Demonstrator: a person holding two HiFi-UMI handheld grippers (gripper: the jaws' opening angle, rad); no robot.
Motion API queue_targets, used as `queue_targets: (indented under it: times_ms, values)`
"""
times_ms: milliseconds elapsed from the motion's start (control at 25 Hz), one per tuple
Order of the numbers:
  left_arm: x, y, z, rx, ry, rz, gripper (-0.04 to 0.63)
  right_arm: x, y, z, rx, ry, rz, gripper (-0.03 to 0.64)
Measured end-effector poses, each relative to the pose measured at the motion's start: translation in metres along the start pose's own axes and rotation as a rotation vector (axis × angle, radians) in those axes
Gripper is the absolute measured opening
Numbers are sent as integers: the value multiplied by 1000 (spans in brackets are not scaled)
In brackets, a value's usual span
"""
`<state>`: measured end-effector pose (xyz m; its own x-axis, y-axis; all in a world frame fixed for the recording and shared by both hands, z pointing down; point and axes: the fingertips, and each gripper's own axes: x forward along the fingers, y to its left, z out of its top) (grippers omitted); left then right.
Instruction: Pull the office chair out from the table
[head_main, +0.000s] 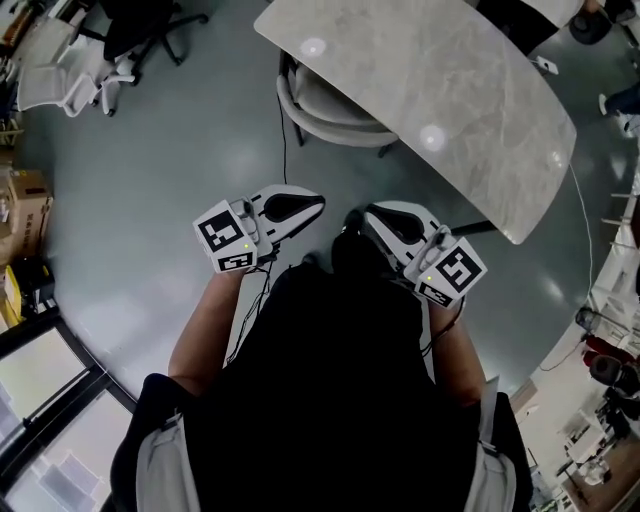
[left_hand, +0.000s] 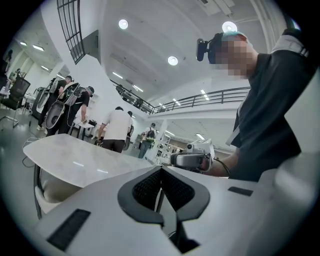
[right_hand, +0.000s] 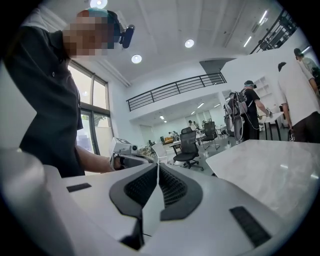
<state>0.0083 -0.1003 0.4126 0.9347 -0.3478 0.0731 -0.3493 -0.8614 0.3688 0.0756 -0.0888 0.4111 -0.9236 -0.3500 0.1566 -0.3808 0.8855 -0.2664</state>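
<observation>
Chair (head_main: 325, 110): tucked under counter (head_main: 450, 90) at its near edge, seat mostly hidden; not yet pulled out. Left gripper (head_main: 316, 207), right gripper (head_main: 370, 218): fingers pressed together, empty, carried by the body, well short of chair, probably awaiting approach.

The table (head_main: 450, 90) top looks like pale veined stone, polished and reflecting lights; the grey floor (head_main: 150, 170) has a smooth sheen. The chair (head_main: 330, 105) has a smooth pale shell. The left gripper (head_main: 318, 204) and right gripper (head_main: 366, 216) are matt white plastic with dark ribbed pads (left_hand: 145, 187).
</observation>
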Motion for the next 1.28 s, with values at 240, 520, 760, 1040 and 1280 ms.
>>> queue_targets:
  times_ms: [240,520,760,1040,1280]
  values:
    - [33,36,28,35,15,69,12,3,-50,15,-22,-2,76,25]
    - [37,70,43,27,23,148,12,14,-96,24,-40,-7,109,25]
    - [32,101,53,20,22,146,12,37,-115,28,-23,13,96,25]
    - [16,158,63,1,4,69,12,78,-140,31,-3,61,5,24]
    - [-5,206,78,-6,20,-36,12,131,-155,40,36,87,-76,25]
